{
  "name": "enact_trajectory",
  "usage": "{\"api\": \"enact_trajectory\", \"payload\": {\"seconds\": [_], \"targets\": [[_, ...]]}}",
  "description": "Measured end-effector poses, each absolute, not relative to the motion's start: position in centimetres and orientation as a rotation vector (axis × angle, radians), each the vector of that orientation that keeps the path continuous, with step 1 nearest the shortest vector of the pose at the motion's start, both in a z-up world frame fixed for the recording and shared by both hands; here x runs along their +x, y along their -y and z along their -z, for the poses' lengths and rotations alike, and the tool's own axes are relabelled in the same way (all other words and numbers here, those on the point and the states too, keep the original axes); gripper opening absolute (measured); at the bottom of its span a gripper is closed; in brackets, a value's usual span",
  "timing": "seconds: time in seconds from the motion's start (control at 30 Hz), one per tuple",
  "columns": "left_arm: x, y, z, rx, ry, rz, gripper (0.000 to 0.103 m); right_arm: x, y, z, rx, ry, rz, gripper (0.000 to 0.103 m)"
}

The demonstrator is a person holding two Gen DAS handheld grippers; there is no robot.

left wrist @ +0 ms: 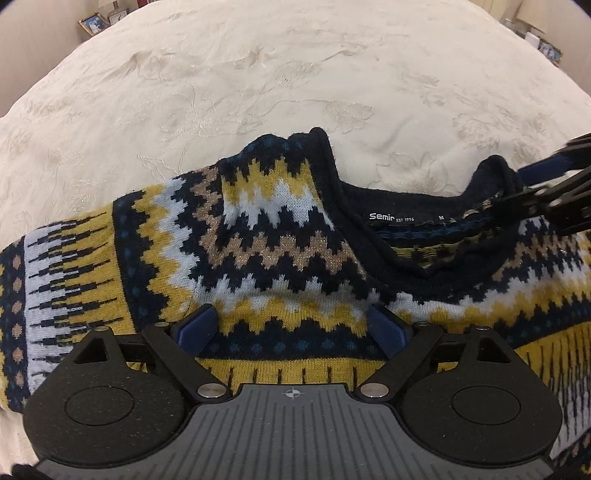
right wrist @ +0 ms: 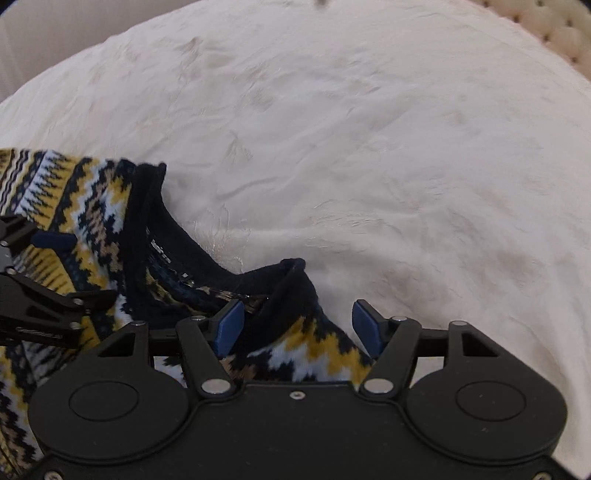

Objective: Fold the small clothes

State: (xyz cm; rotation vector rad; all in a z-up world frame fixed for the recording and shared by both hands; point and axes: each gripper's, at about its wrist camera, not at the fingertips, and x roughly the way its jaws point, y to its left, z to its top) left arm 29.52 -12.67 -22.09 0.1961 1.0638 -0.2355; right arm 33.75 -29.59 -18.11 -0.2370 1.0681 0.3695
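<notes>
A knitted sweater point(left wrist: 280, 236) in navy, yellow, white and tan zigzags lies on a cream bedspread point(left wrist: 258, 74), navy collar point(left wrist: 406, 199) and its label facing up. My left gripper point(left wrist: 295, 328) is open, its blue pads spread over the chest just below the left shoulder. My right gripper point(right wrist: 299, 325) is open, its pads on either side of the sweater's right shoulder point(right wrist: 306, 343) beside the collar point(right wrist: 173, 236). The right gripper also shows at the right edge of the left wrist view point(left wrist: 546, 188). The left gripper shows at the left of the right wrist view point(right wrist: 55, 273).
The cream bedspread point(right wrist: 406, 147) stretches far beyond the sweater. Picture frames point(left wrist: 94, 22) and small items stand on furniture past the bed's far corners. A tufted headboard point(right wrist: 554, 29) is at the upper right of the right wrist view.
</notes>
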Motion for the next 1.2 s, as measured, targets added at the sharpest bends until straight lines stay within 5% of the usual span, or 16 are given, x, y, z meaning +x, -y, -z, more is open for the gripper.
{"api": "enact_trajectory", "payload": {"seconds": [0.03,0.13,0.17,0.37,0.53,0.63,0.7,0.77,0.87,1.03,1.1,1.2], "targets": [[29.4,12.6,22.1,0.197,-1.057,0.238,0.089,34.0,29.5,18.5,-0.237,-1.084,-0.389,0.067],[29.8,12.6,22.3,0.187,-1.045,0.238,0.089,33.8,29.0,18.8,-0.239,-1.111,-0.427,0.042],[29.6,12.5,22.0,0.181,-1.043,0.238,0.088,33.5,28.7,18.6,-0.251,-1.101,-0.435,0.025],[29.2,12.4,19.8,0.136,-0.974,0.232,0.087,32.1,30.7,15.2,-0.188,-0.962,-0.314,0.017],[31.3,13.8,22.3,0.220,-1.082,0.186,0.092,33.6,31.0,18.4,-0.187,-1.051,-0.266,0.019],[31.9,13.9,22.4,0.202,-1.120,0.171,0.095,33.9,31.0,18.8,-0.173,-1.055,-0.231,0.027],[32.2,14.0,22.4,0.204,-1.145,0.170,0.095,33.6,31.3,18.0,-0.134,-1.036,-0.201,0.049],[32.6,14.2,22.3,0.202,-1.165,0.169,0.096,32.9,31.3,16.8,-0.118,-0.996,-0.173,0.060],[33.4,14.4,22.4,0.206,-1.195,0.171,0.103,31.0,31.3,15.2,-0.068,-0.956,-0.147,0.065],[34.4,15.1,22.5,0.213,-1.228,0.156,0.103,27.7,31.9,12.3,0.057,-0.910,-0.113,0.087],[34.9,15.1,22.6,0.220,-1.235,0.153,0.103,26.3,31.9,11.4,0.111,-0.892,-0.096,0.103],[35.6,15.5,22.8,0.222,-1.251,0.155,0.103,24.2,32.4,10.6,0.211,-0.862,-0.072,0.103]]}}
